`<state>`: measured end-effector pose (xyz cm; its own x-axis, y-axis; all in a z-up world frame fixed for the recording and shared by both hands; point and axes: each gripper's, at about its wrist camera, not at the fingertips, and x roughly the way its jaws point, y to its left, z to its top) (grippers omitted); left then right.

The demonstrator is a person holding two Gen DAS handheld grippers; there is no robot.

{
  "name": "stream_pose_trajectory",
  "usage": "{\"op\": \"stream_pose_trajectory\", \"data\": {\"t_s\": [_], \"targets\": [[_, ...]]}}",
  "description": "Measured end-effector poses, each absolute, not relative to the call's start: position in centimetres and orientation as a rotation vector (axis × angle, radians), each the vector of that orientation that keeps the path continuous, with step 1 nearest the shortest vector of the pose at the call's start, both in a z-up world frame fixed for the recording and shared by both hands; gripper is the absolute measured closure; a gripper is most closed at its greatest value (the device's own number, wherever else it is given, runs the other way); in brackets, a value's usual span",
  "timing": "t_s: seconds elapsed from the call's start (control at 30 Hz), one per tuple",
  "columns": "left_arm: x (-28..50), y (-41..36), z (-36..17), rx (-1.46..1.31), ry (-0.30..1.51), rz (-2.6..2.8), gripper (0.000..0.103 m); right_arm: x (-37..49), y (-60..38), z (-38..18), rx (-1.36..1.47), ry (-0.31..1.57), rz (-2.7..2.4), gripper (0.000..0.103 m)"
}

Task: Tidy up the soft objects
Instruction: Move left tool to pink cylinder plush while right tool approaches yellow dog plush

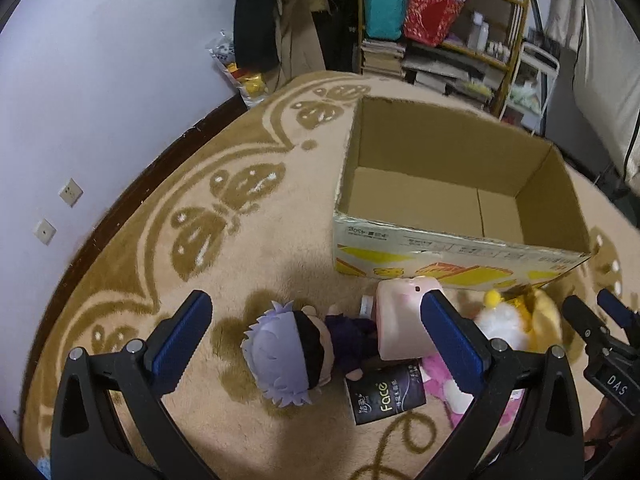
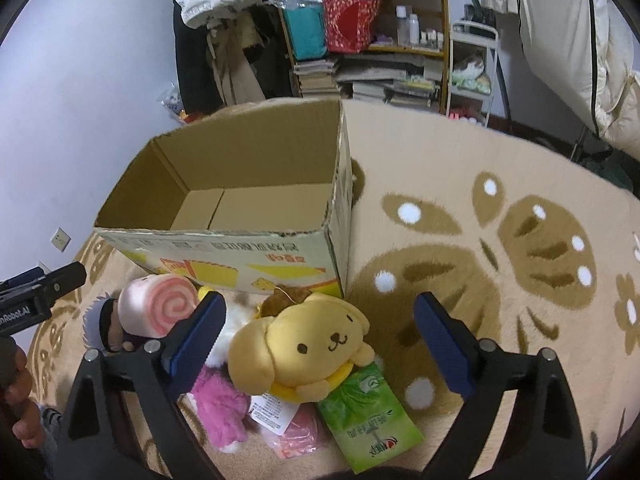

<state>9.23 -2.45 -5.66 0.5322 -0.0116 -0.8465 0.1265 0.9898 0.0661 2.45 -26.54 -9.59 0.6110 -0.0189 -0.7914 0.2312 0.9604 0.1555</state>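
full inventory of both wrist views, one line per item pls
cardboard box: 1, brown, open, nothing inside, on carpet
yellow dog plush: 1, front of box
swirl roll plush: 1, pink, left of dog
doll: 1, lilac hair, black blindfold, lying flat
fuzzy plush: 1, magenta
tissue packs: black, green
shelf: 1, cluttered, behind
left gripper: open, over doll
right gripper: open, over dog

1. A beige rug (image 2: pixel 500 168) with brown leaf patterns covers my floor.
2. A wooden shelf (image 2: pixel 442 12) holds a teal bag (image 2: pixel 306 32), a red bag (image 2: pixel 348 22) and bottles (image 2: pixel 408 24).
3. Stacked books (image 2: pixel 316 76) sit beneath.
4. Two wall sockets (image 1: pixel 70 192) are on my left.
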Motion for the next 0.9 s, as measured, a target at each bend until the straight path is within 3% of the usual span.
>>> {"op": "stream_pose_trajectory", "data": {"t_s": [0.5,0.9], "targets": [[10.7,-5.8,-8.7,0.248,1.084,-0.134,0.000,4.1,-26.2,-12.1,0.307,0.971,-0.101,0.019],[10.8,-6.9,-10.1,0.205,1.114,-0.217,0.000,4.3,-26.9,-13.9,0.373,1.037,-0.082,0.020]]}}
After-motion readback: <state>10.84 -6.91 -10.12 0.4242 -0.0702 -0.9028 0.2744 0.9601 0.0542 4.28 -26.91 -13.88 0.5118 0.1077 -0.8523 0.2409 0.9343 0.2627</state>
